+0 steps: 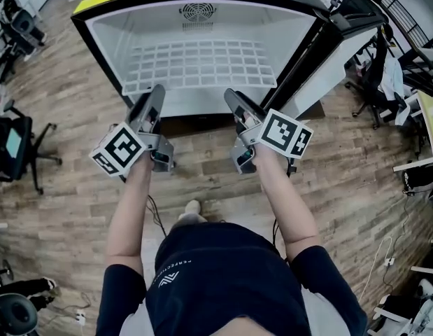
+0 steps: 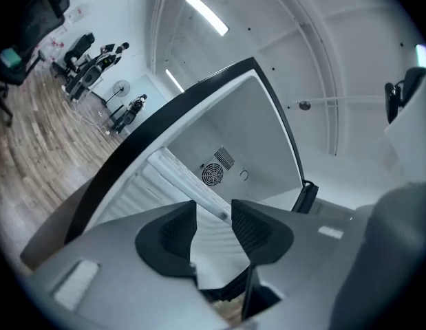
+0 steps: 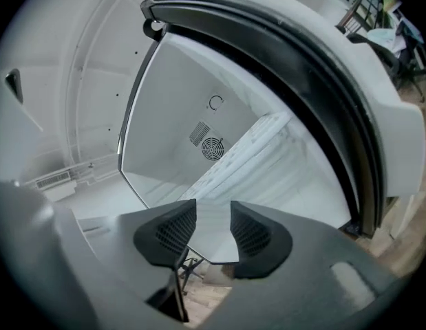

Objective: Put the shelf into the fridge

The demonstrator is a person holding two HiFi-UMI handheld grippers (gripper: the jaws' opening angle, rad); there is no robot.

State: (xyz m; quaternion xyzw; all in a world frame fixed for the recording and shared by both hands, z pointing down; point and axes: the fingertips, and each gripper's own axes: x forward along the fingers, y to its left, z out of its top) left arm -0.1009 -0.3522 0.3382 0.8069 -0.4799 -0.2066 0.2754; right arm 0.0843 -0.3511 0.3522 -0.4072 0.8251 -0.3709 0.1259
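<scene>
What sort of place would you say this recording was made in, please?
Probably an open-plan office or lab rather than a kitchen: a wood-plank floor, with wheeled office chairs and desks around the open fridge.

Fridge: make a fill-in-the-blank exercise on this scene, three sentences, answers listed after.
1. The white wire shelf lies inside the ____.
2. The left gripper and the right gripper, jaws apart, grip ____.
3. The door of the fridge stands ____.
Missing words: fridge; nothing; open.
</scene>
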